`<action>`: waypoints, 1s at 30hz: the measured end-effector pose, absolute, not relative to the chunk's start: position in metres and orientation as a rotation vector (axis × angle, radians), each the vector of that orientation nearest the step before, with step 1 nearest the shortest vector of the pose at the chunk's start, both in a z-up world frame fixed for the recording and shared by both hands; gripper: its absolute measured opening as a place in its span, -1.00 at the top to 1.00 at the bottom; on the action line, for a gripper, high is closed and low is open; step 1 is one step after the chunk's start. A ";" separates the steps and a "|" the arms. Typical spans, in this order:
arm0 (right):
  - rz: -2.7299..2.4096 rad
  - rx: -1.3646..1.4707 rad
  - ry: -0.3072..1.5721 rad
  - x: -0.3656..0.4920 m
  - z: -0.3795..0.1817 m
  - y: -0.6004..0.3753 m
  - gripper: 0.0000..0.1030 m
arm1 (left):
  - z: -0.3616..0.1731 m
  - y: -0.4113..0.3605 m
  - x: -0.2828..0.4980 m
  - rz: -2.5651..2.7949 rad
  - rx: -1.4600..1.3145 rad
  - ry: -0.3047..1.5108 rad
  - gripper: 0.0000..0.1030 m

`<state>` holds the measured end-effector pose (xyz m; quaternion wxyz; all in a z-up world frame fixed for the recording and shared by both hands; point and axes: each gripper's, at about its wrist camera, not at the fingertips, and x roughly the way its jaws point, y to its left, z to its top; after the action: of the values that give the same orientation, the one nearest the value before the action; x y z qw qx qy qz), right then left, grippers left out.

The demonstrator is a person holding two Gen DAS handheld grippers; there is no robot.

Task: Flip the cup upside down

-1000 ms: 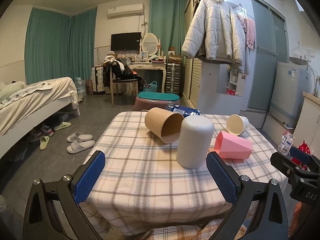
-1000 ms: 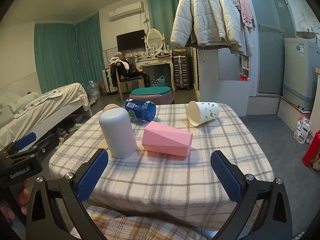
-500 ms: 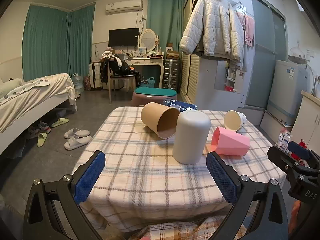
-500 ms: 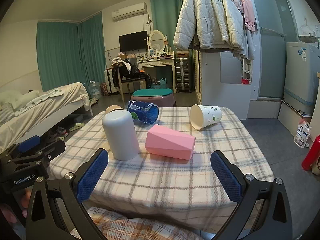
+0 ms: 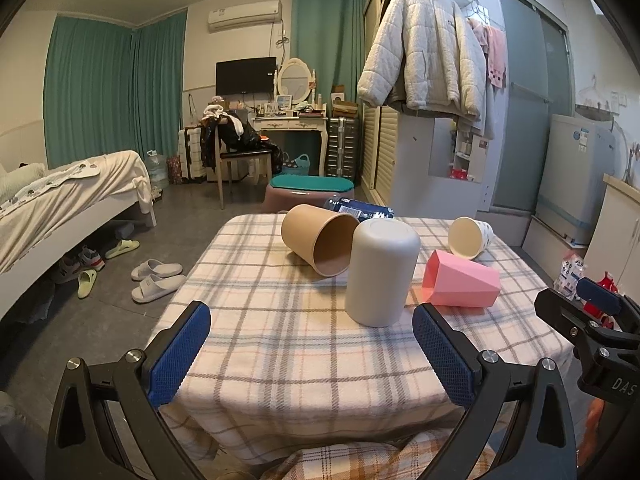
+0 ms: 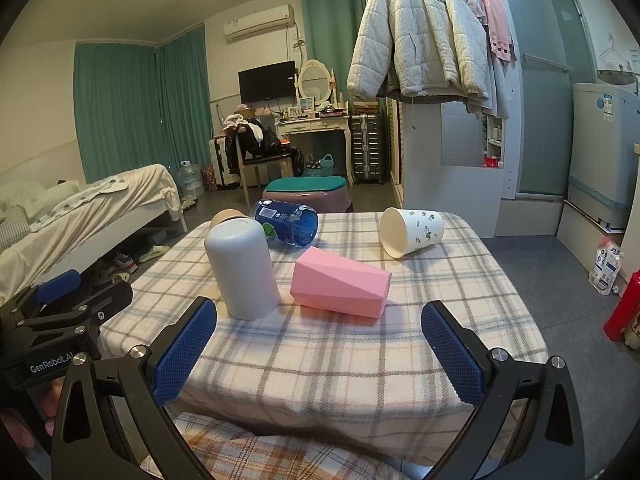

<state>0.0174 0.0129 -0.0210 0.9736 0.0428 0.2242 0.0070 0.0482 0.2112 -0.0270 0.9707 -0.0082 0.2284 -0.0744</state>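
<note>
Left wrist view looks across a small table (image 5: 280, 344) draped in a plaid cloth, with the left gripper (image 5: 312, 356) held low at the near edge, its blue-padded fingers (image 5: 180, 354) spread wide and holding nothing. Just ahead of it a white cup (image 5: 380, 272) stands mouth down on the cloth, closed base on top. Behind and left of it a brown paper cup (image 5: 318, 242) lies on its side, its open mouth turned toward the camera and its rim close to the white cup. To the right a pink faceted cup (image 5: 460, 280) lies on its side with its mouth facing left, near the white cup. Farther back on the right a white paper cup with green leaf print (image 5: 468, 236) lies tipped over, mouth toward the camera. A blue plastic cup (image 5: 360, 210) lies at the far edge, mostly hidden behind the brown one.

From the right wrist view the right gripper (image 6: 320, 352) also hovers at the near edge of the table (image 6: 400, 360), its fingers (image 6: 452, 350) wide apart and empty. The white cup (image 6: 242, 268) sits left of centre, the pink faceted cup (image 6: 340, 288) just beside it, the blue plastic cup (image 6: 286, 226) and the leaf-print cup (image 6: 412, 232) beyond. Only the top of the brown paper cup (image 6: 224, 216) shows behind the white one. The other gripper appears at the left edge.
</note>
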 end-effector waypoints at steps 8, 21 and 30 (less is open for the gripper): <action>0.016 0.086 0.455 0.018 -0.022 0.013 -1.00 | -0.027 0.211 0.048 -0.150 -0.016 0.460 -1.00; 0.021 0.084 0.465 0.020 -0.025 0.015 -1.00 | -0.027 0.211 0.049 -0.150 -0.014 0.461 -1.00; 0.020 0.081 0.472 0.022 -0.027 0.016 -1.00 | -0.027 0.212 0.048 -0.148 -0.013 0.461 -1.00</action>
<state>0.0225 0.0156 -0.0272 0.9715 0.0403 0.2336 0.0097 0.0483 0.2120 -0.0269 0.9708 -0.0065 0.2284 -0.0734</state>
